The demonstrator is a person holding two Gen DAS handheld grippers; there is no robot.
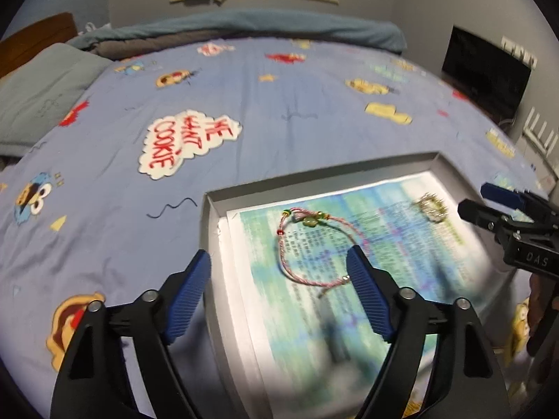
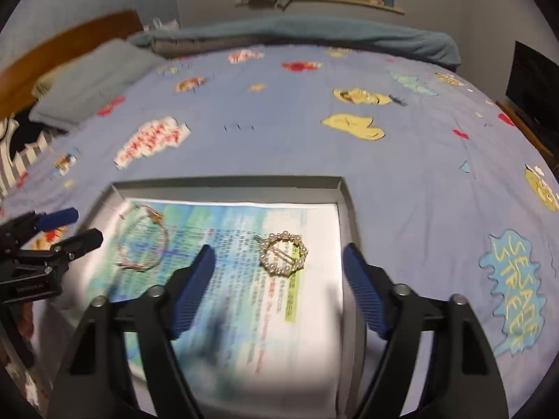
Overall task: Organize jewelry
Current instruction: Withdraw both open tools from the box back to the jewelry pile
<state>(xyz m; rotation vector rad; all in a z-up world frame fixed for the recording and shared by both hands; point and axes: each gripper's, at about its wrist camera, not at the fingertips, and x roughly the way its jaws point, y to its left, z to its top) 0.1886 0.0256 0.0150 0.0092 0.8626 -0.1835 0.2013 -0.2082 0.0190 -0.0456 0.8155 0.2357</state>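
Both tools stand wide open with nothing between the pads. Left gripper (image 1: 279, 272) hangs over the near-left part of the grey tray (image 1: 209, 230); its right finger tip lies just beside the near arc of the cord bracelet (image 1: 307, 244), which sits ahead of the jaws and slightly right, flat on the printed sheet (image 1: 384, 262) lining the tray. Right gripper (image 2: 277, 265) has the pearl ring-shaped piece (image 2: 283, 253) directly ahead, centred in the gap between the fingers, also flat on the sheet. Handling judgement: the bracelet looks light and limp, a thin twisted cord with a few small beads; it will sag and drape when lifted, so a pinch across the cord at the beaded knot end seems the surer hold. The pearl piece looks light but rigid, wire-framed, probably delicate and slippery; close across its rim, gently. Both lie low on paper, so pads may catch the sheet.
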